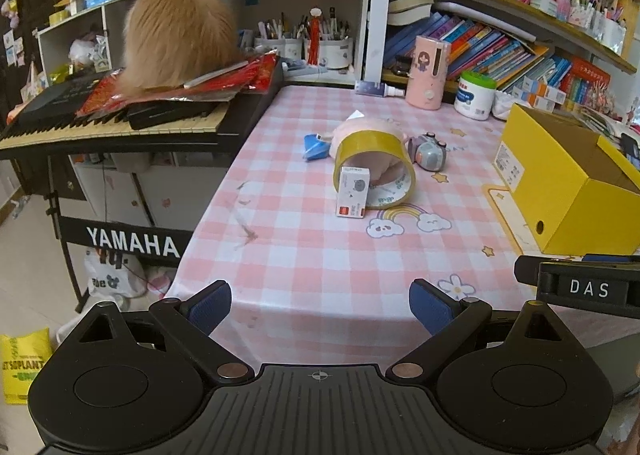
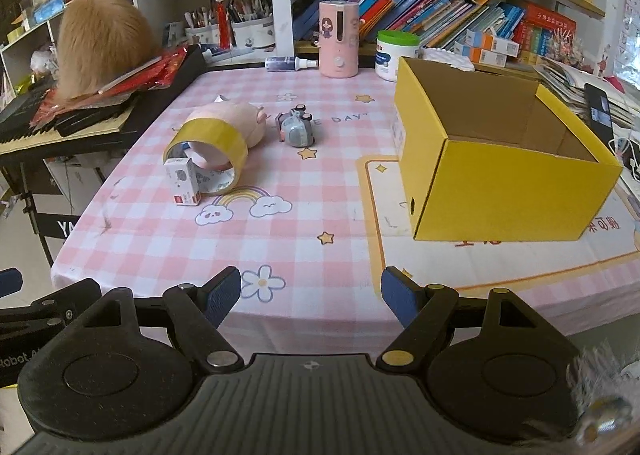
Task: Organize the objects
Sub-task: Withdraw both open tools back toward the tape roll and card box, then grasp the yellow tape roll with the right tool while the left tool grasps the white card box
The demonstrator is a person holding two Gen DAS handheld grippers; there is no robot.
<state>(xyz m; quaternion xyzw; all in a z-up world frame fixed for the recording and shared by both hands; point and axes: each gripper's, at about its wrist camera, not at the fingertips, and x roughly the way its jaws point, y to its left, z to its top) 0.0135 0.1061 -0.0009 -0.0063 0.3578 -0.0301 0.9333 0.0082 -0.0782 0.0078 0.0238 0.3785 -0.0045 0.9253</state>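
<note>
On the pink checked tablecloth (image 1: 304,255) (image 2: 328,207) lie a yellow tape roll (image 1: 374,159) (image 2: 212,143), a small white box (image 1: 353,193) (image 2: 183,182) leaning against it, a pink plush toy (image 1: 360,131) (image 2: 240,117) behind it, a grey toy car (image 1: 429,153) (image 2: 296,127) and a blue item (image 1: 314,145). An open, empty yellow cardboard box (image 1: 568,183) (image 2: 500,171) stands at the right. My left gripper (image 1: 320,311) is open and empty at the table's near edge. My right gripper (image 2: 311,297) is open and empty there too, and also shows in the left wrist view (image 1: 580,287).
A Yamaha keyboard (image 1: 120,123) (image 2: 60,123) piled with red packets and a furry brown object (image 1: 176,31) borders the table's left side. A pink dispenser (image 1: 428,73) (image 2: 338,39), white jar (image 1: 476,95) (image 2: 394,55), spray bottle (image 2: 290,63) and bookshelves stand at the back.
</note>
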